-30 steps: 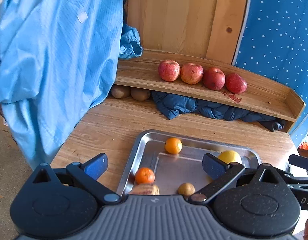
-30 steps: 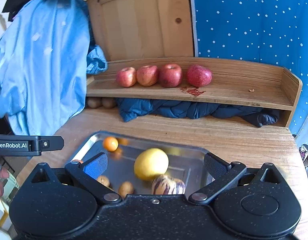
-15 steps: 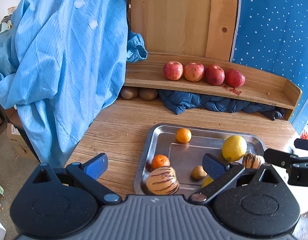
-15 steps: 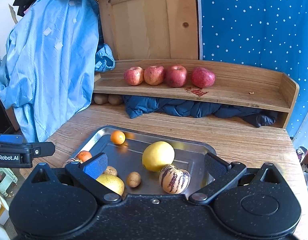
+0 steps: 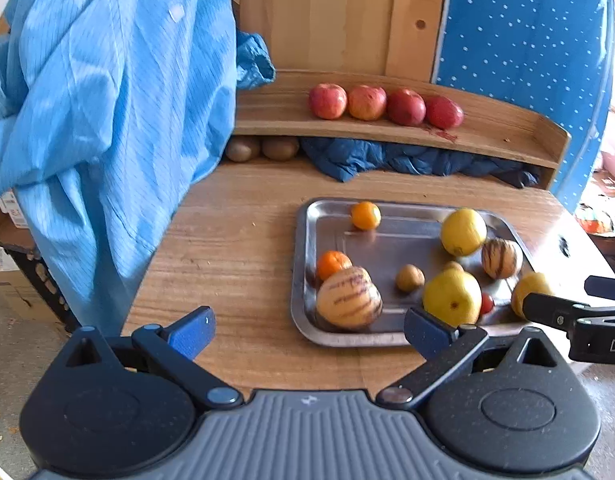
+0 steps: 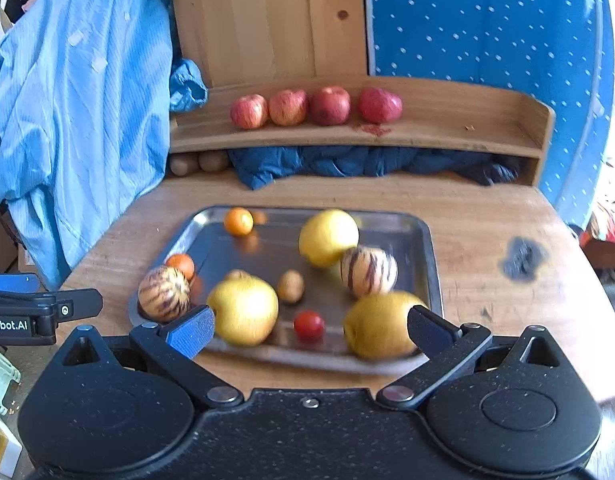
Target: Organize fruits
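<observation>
Broadly, the wooden desk (image 6: 487,216) carried everything: a raised shelf (image 6: 447,132) at the back held four red apples (image 6: 331,106) in a row, and nearer lay a steel tray (image 6: 427,248) of loose fruit. Both tongs hung at the desk's near edge, spread wide and holding nothing. The right tongs (image 6: 311,330) faced the tray squarely, its near rim just ahead of the fingertips, so that hand looked the nearer one. The left tongs (image 5: 309,330) sat off to the tray's left, the tray lying ahead and to the right of them.

Closest to the right tongs were two big yellow fruits (image 6: 243,310), a small red one (image 6: 308,325) between them. Behind stood two striped melons (image 6: 369,271), a third yellow fruit (image 6: 328,237), a brown kiwi (image 6: 290,286) and two oranges (image 6: 238,221). All being roundish, no long axis mattered. Probably the crowding would hamper a clean grasp, since neighbours touched. A blue gown (image 5: 107,100) hung left; dark cloth (image 5: 407,158) and two kiwis (image 5: 263,148) filled the space under the shelf.
</observation>
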Tool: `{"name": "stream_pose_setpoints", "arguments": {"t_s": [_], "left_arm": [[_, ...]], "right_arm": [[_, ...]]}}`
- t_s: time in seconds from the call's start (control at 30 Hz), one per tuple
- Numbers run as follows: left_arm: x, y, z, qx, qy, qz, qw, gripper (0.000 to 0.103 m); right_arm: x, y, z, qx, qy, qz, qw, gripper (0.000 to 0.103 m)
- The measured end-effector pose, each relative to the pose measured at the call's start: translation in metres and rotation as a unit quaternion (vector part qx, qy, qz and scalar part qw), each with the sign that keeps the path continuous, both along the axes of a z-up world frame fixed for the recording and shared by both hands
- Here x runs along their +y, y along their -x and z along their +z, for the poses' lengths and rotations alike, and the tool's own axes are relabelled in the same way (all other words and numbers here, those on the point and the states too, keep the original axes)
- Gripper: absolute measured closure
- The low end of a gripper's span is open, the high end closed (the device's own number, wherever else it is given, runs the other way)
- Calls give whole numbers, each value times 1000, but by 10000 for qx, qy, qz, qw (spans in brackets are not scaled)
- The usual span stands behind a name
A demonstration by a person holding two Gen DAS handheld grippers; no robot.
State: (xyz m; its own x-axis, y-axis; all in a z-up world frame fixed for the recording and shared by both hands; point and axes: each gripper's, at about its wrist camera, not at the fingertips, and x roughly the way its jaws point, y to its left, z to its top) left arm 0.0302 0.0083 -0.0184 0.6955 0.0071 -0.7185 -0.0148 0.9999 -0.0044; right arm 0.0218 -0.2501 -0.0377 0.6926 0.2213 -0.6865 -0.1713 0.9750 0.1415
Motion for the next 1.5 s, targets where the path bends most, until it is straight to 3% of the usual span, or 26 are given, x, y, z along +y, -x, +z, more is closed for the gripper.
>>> {"name": "stream_pose_setpoints", "arguments": {"t_s": [0.33, 1.5], "left_arm": [[3, 14, -6, 139, -19, -252, 9996, 1], [2, 12, -8, 254, -65, -155, 9995, 1]], "right_arm": [[4, 24, -3, 198, -12, -209, 9996, 1], [1, 29, -5, 325, -20, -255, 9991, 1]]}}
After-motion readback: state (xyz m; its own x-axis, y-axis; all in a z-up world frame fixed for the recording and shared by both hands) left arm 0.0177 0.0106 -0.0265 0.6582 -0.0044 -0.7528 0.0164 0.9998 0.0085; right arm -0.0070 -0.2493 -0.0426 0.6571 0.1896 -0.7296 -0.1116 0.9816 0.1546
